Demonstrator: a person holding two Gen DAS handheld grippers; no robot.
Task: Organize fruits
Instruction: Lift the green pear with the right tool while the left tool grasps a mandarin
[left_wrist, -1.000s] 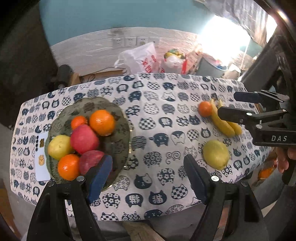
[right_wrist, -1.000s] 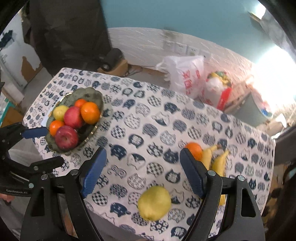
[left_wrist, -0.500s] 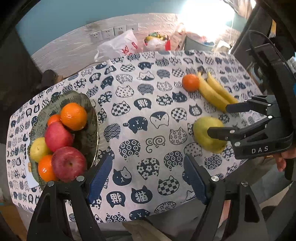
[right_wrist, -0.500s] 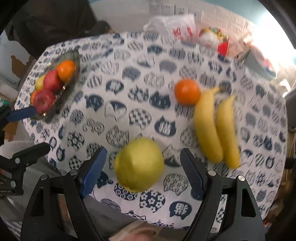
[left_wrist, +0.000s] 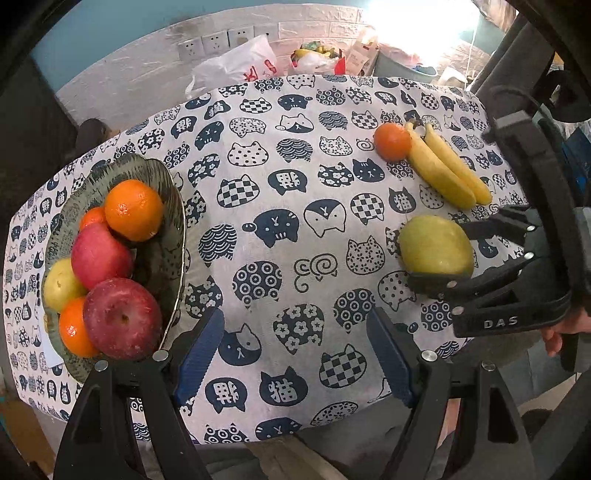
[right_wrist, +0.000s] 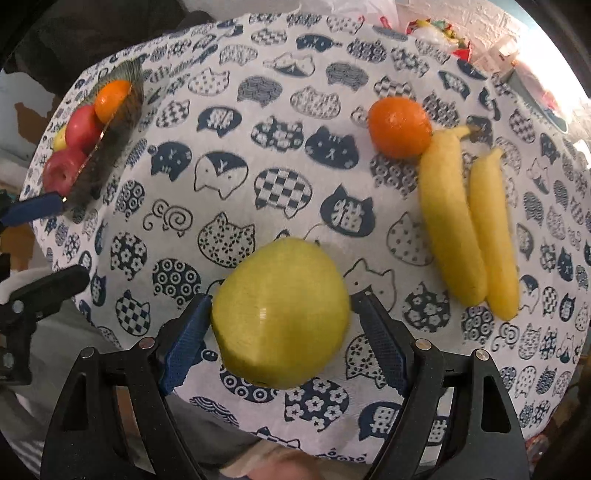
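A dark green bowl (left_wrist: 173, 192) on the left of the cat-print cloth holds oranges, red apples and a yellow fruit. A loose orange (left_wrist: 392, 142) and two bananas (left_wrist: 443, 170) lie at the far right. In front of them lies a big yellow-green fruit (right_wrist: 280, 314). My right gripper (right_wrist: 282, 306) points down over it, open, its blue pads either side of the fruit and not squeezing it. My left gripper (left_wrist: 295, 321) hangs open over bare cloth beside the bowl, with nothing between its fingers.
Plastic bags (left_wrist: 236, 68) and boxes stand on the floor behind the table, below wall sockets (left_wrist: 214, 40). The table's near edge runs just under both grippers. A person's hand (left_wrist: 557, 332) holds the right gripper's handle. A white card (left_wrist: 48, 350) pokes out under the bowl.
Both grippers have come down toward the table. The right one sank the most and now straddles the yellow-green fruit, which earlier lay ahead of its fingers. Neither gripper's jaws moved.
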